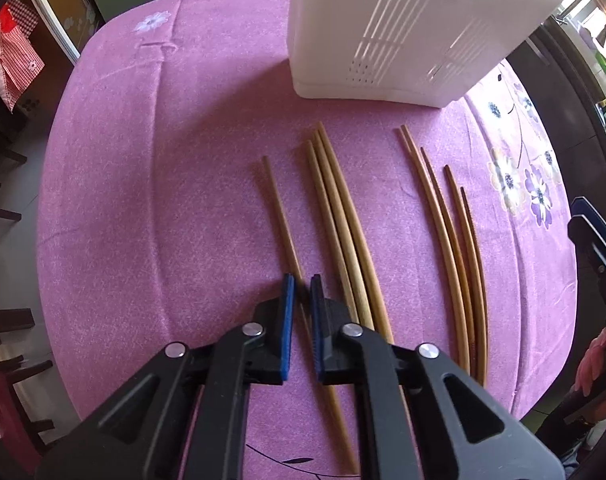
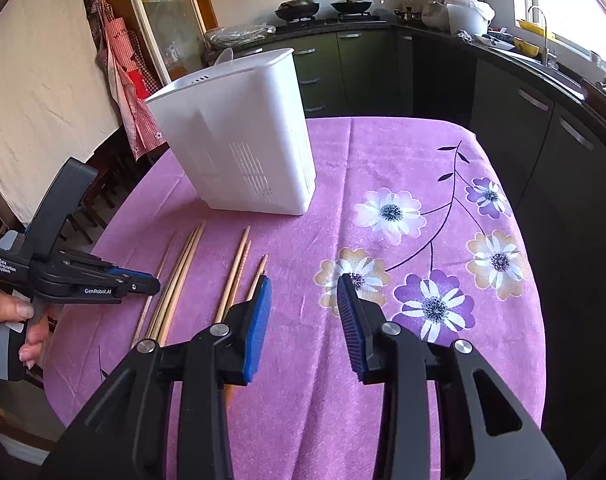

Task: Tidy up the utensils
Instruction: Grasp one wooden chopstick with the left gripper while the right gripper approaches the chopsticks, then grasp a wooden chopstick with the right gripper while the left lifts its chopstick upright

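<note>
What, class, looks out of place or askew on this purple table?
Nothing is spilled or broken. The wooden chopsticks lie loose on the purple floral tablecloth in uneven groups, one single chopstick apart at the left, rather than inside the white slotted plastic holder.

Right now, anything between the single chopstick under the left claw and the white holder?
Nothing visible. The single chopstick lies on bare tablecloth; the white holder stands beyond its tip. Left claw straddles it, nearly closed.

The left wrist view looked steeply down, close above the chopsticks [image 1: 335, 216]. The right wrist view sat higher, facing across the bench [image 2: 383, 152] toward kitchen cabinets. Both shared chopsticks and white holder [image 1: 399, 32].
</note>
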### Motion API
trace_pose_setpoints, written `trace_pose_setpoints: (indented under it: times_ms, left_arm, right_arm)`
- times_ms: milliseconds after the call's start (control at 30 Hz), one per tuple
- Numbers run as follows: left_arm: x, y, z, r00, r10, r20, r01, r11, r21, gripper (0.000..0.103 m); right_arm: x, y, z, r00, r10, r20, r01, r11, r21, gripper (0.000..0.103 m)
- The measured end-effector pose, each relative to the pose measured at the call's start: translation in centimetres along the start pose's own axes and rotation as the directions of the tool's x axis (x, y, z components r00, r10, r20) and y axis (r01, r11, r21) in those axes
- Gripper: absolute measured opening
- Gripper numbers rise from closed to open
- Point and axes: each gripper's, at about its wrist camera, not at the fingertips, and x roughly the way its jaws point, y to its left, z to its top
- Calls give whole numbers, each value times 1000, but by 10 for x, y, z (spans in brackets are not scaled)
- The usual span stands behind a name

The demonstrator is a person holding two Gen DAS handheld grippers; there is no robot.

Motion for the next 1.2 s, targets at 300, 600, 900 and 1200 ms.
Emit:
trace_pose_setpoints:
  times_ms: [300, 600, 900, 1200]
  left_arm:
    - [2, -2, 4, 1000, -18, -20, 18, 1000, 9, 8]
    - [-16, -6, 1, 996, -53, 75, 50, 998, 37, 6]
    - [-89, 3, -27, 921, -101, 375, 74, 994, 84, 6]
    - [-122, 20, -66, 839, -100, 534, 44, 992, 116, 6]
  right_arm:
    - [16, 16, 2, 998, 2, -57, -4, 999, -42, 35]
    - [44, 14, 9, 980, 33, -195, -41, 998, -38, 35]
    - [73, 14, 9, 936, 109, -335, -108, 994, 21, 14]
    - [87, 32, 14, 913, 110, -392, -114, 993, 14, 12]
